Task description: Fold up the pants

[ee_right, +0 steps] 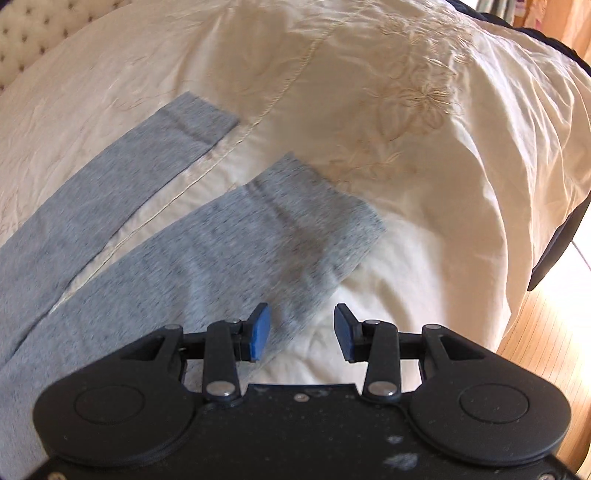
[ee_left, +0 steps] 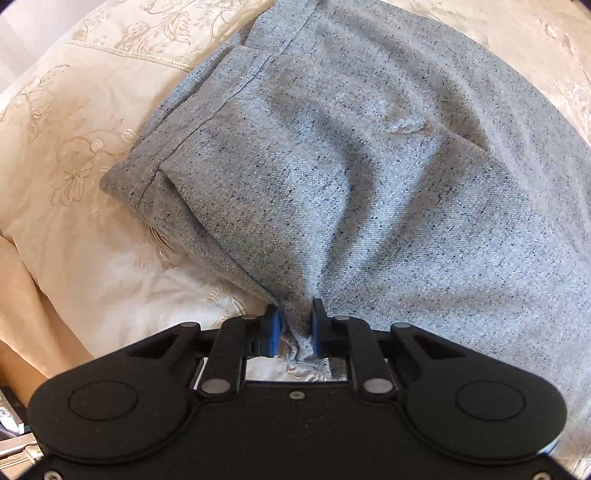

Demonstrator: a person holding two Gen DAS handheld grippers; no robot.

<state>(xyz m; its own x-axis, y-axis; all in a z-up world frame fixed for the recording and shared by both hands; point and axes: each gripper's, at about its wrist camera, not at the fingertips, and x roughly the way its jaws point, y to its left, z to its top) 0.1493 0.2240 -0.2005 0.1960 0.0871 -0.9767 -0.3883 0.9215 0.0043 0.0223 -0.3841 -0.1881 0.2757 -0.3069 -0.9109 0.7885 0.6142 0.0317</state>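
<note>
Grey speckled pants (ee_left: 369, 166) lie on a cream embroidered bedspread (ee_left: 74, 166), waistband toward the upper left in the left wrist view. My left gripper (ee_left: 297, 317) is shut on a pinched fold of the pants at their near edge, the cloth bunched between the blue pads. In the right wrist view the two pant legs (ee_right: 207, 236) stretch away, hems lying apart on the bedspread (ee_right: 406, 110). My right gripper (ee_right: 301, 328) hovers open above the near leg's edge, nothing between its pads.
The bed's edge falls off at the right of the right wrist view, with wooden floor (ee_right: 546, 332) below and a dark cloth (ee_right: 561, 236) hanging there. A tufted headboard (ee_right: 26, 26) shows at the upper left.
</note>
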